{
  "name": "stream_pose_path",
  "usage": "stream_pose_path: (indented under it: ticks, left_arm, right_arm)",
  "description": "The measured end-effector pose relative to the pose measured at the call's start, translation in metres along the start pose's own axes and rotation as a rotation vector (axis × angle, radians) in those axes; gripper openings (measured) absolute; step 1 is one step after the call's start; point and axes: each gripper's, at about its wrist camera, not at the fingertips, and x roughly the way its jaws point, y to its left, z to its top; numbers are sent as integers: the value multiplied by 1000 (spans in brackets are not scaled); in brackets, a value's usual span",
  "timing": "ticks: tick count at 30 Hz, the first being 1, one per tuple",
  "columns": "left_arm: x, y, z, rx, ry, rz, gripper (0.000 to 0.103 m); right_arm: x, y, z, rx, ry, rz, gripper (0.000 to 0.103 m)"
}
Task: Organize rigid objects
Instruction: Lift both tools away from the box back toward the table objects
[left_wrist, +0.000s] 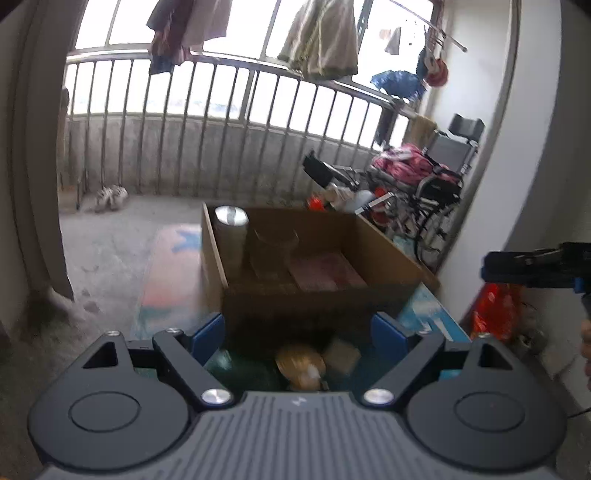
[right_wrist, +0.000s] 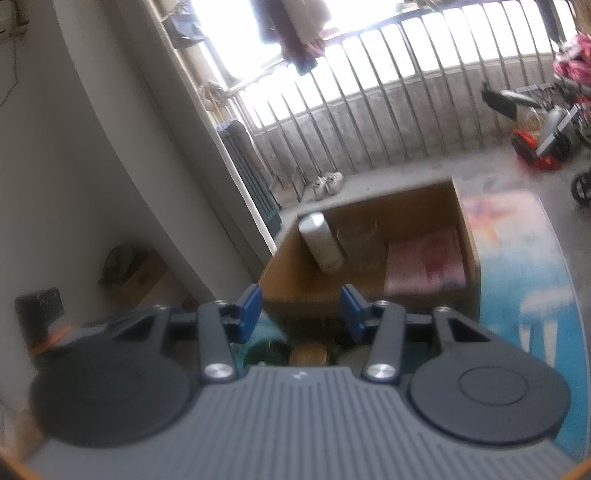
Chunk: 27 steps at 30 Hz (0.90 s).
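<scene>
No readable writing — left hand-held gripper (left_wrist: 297, 332) wide, right hand-held gripper (right_wrist: 301, 308) narrower, both empty.

Open cardboard box (left_wrist: 384, 251) on floor w/ upright steel tumbler (left_wrist: 231, 236), pink pack (left_wrist: 325, 273).

Blown-out window (left_wrist: 236, 22) backlight, motion blur

Left gripper (left_wrist: 297, 328) has its jaws spread wide and empty; right gripper (right_wrist: 301, 308) has its jaws parted, empty.
</scene>
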Motion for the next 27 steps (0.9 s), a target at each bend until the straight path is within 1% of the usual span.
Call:
stream_pose_path:
  ticks: [2,5,7,9,13,15,17,21,25,27]
  left_arm:
    - [1,-4,-18,11,22,-6,88]
    - [6,-6,-42,19,55,0,87]
    - [7,-5,-56,15,70,8,87]
    - [11,-2,-62,15,78,22,87]
    - [17,0,-69,42,69,50,86]
    - [21,1,-69,54,66,61,83]
    - [25,1,-72,70,66,57,81]
    - [32,-7,-75,131,54,42,80]
    - [39,-9,-75,144,43,19,79]
    - [43,-9,-76,154,39,24,77]
  right_arm:
    - [0,2,-24,18,20,-25,46]
    - [12,3,-57,57,63,-49,46]
    - [23,5,-71,88,92,-43,46]
    - [32,8,-81,94,117,-47,46]
    - [53,24,-83,57,140,-59,46]
    - [65,33,-84,39,155,-60,46]
    - [78,40,-84,18,167,-63,46]
    - [105,48,-77,-15,190,-66,46]
    - [122,50,-77,-19,208,-56,46]
    - [128,50,-77,-24,217,-54,46]
